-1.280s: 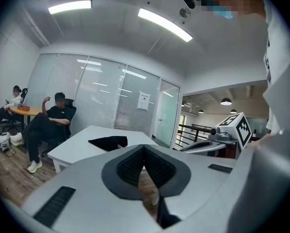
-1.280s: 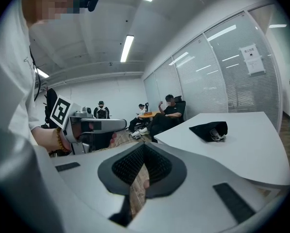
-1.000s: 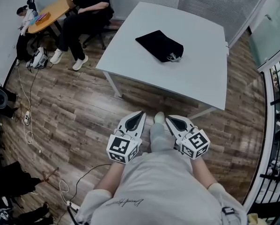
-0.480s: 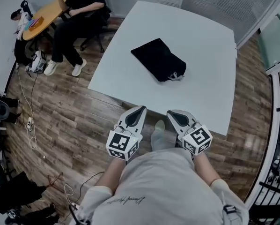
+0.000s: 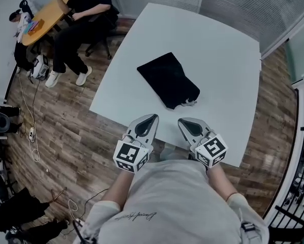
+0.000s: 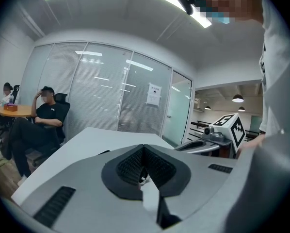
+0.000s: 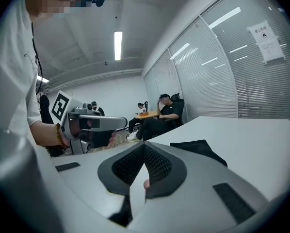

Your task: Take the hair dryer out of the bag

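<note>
Bag [image 5: 167, 79], limp black fabric, on smooth white table [image 5: 218, 50]; wood-plank floor [image 5: 65, 131]

An office is showing itself: blinds are covering glass partitions [image 5: 228, 4] along the top, a person [image 5: 86, 9] is sitting by a round table [image 5: 40, 22] upper left, and a white table [image 5: 218, 50] is standing centre.

Black bag [image 5: 167, 79] lay on white table [image 5: 223, 44], frame centre. Left gripper [image 5: 151, 119] and right gripper [image 5: 183, 122] hovered at table's near edge, jaws together, clear of bag. Seated person [image 5: 86, 9] upper left.
</note>
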The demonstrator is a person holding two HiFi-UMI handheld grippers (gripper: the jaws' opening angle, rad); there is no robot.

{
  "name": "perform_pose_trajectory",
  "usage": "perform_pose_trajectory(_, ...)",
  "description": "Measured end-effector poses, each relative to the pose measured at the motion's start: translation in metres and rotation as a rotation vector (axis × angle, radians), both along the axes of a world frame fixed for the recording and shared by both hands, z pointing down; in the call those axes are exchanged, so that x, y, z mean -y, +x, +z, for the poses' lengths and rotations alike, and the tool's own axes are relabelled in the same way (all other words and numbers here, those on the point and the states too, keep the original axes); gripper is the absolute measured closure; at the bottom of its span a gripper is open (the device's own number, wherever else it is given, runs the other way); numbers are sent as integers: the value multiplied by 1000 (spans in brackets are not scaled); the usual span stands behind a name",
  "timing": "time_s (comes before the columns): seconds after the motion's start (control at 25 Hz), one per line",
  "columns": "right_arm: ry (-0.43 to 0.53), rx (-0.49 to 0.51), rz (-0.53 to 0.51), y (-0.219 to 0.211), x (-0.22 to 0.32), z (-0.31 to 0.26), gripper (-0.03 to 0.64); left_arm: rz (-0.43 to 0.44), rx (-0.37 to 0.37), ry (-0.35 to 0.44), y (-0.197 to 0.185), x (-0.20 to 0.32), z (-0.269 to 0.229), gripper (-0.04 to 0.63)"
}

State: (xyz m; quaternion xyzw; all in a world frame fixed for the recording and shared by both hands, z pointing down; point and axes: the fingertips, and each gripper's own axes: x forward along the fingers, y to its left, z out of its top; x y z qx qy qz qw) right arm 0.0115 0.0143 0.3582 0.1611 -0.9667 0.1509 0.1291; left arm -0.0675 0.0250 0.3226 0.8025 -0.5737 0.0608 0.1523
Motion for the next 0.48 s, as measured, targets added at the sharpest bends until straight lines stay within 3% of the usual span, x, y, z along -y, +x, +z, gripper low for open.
perform_pose_trajectory(0.2,-4,-3,18,-6,-4,5,594,5,11,0,-10,-2,4,584)
perform_pose_trajectory(0.48,24,-43,108,-8,16,6,594,82,-11,-13,-16,20,5,584)
